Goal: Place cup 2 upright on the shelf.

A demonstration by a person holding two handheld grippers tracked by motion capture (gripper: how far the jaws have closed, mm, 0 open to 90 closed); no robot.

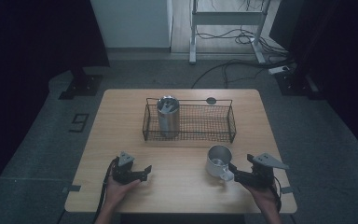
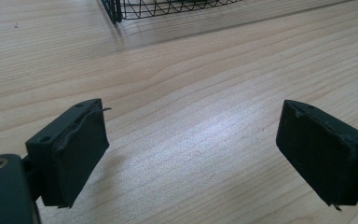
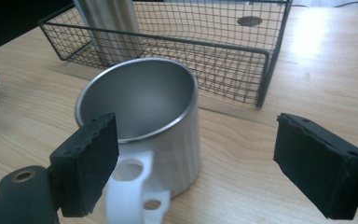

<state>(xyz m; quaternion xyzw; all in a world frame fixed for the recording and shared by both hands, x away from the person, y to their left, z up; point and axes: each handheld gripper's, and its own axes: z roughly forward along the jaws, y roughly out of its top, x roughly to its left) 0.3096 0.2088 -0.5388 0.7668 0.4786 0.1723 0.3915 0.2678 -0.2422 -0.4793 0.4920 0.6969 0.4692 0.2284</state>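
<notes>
Both grippers' fingers (image 2: 79,154) apart, empty; right's (image 3: 86,163) flanking mug (image 3: 140,121) handle (image 3: 133,193).

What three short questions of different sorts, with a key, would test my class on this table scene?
1. True or false: the steel mug stands inside the wire basket.
2. Which gripper is nearer the mug: A left gripper, B right gripper?
3. Fill in: the tall steel tumbler stands in the basket's ___ end, seen from the high view.

Key: 1 false, it stands on the table in front of the basket. 2 B. 3 left.
</notes>
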